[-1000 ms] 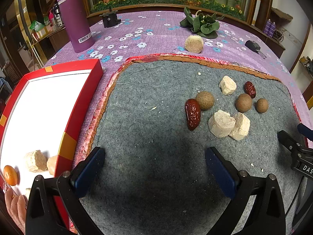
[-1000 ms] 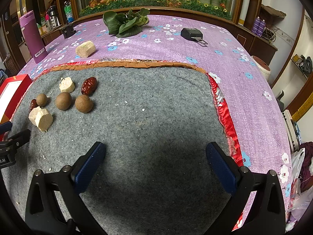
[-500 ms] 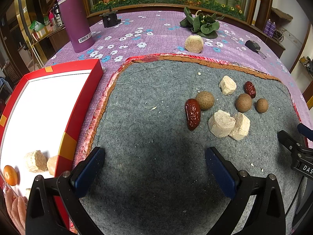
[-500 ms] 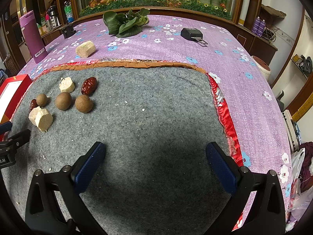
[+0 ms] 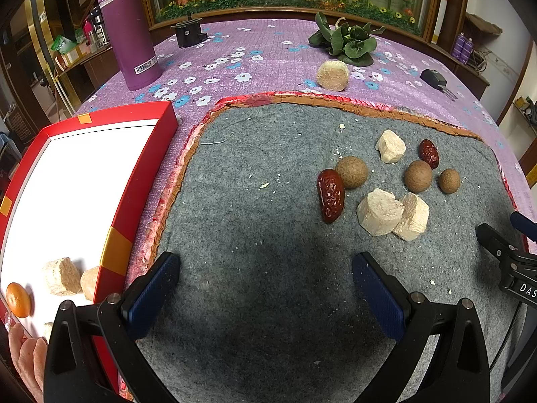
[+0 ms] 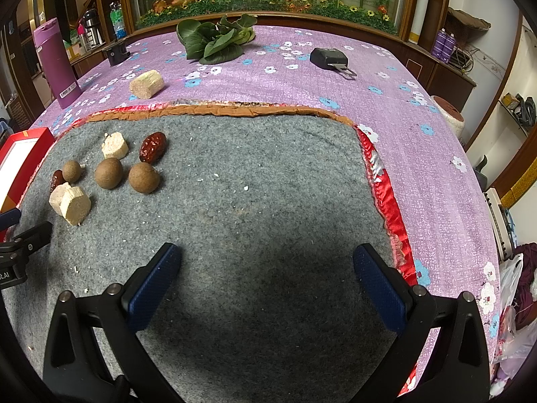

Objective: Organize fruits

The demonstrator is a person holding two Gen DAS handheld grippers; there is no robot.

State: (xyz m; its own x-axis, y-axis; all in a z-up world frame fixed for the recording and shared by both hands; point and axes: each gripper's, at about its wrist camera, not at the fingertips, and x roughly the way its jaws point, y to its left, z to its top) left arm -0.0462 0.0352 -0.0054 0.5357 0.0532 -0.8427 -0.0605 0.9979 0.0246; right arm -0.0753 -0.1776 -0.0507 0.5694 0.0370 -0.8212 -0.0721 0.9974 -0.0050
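Lettering reading "DAS" shows in white on the black body of the right gripper (image 5: 517,265) at the right edge of the left wrist view, cut off by the frame. A barcode label sits low on the purple bottle (image 5: 129,30) at upper left. The left gripper (image 5: 265,288) hangs over the grey felt mat (image 5: 255,221) with its blue-padded jaws spread wide and nothing between them. Right of centre lie the fruits: a wrinkled red date (image 5: 330,194) touching a round brown fruit (image 5: 351,172), two pale chunks (image 5: 392,213) pressed together, two more brown balls, a smaller date and another pale chunk. At lower left the red box (image 5: 141,164) with a white floor holds a small orange fruit (image 5: 18,299) and pale chunks; fingertips (image 5: 28,356) show just below it.

In the right wrist view, the right gripper (image 6: 266,288) also has its jaws wide apart over bare felt, holding nothing. The fruit cluster (image 6: 107,168) sits at middle left. On the flowered purple tabletop (image 6: 419,141) beyond lie a pale cylinder (image 6: 146,84), leafy greens (image 6: 214,40) and a black car key (image 6: 330,59). Letters at the far left edge are cut off, perhaps "AI".
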